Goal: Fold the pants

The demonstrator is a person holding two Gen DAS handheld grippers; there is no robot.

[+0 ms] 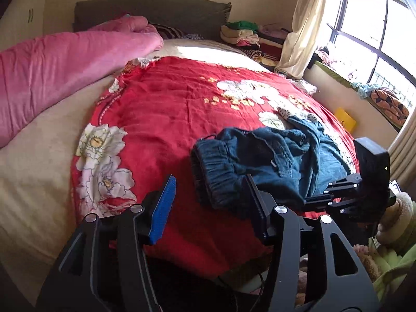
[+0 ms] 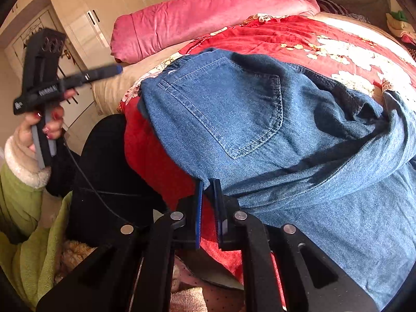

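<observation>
On the far left of the left-wrist view, just a pink quilt (image 1: 65,59) bunched along the bed's edge, no part of the job. Across to the red floral blanket (image 1: 169,98), bare and wrinkled through the middle of the frame. Low centre now: left gripper (image 1: 209,180) spread apart, blue pad showing, only blanket between the fingers, right finger just beside the elastic waistband. Right of centre, the pants (image 1: 273,161): blue denim, crumpled in a heap on the blanket, waistband toward the camera, legs trailing off to the right. Lower right, right gripper (image 1: 312,196) reaching in at the near edge of the heap. Seen from its own camera, pressed almost together at bottom centre, denim edge running down into the tips, apparently nipping that edge. Soft and floppy by the look of it, with some weight for cloth. Likely to sag and drag rather than slide; not fragile, no fear of a firm squeeze. Thick at the gathered waistband and around the stitched back pocket (image 2: 226,109), so bulkier to pinch there but surer. Best bet: take the waistband at its two corners, one per gripper, lift, shake out flat before any fold. Some risk of catching blanket along with denim if going in too low.
</observation>
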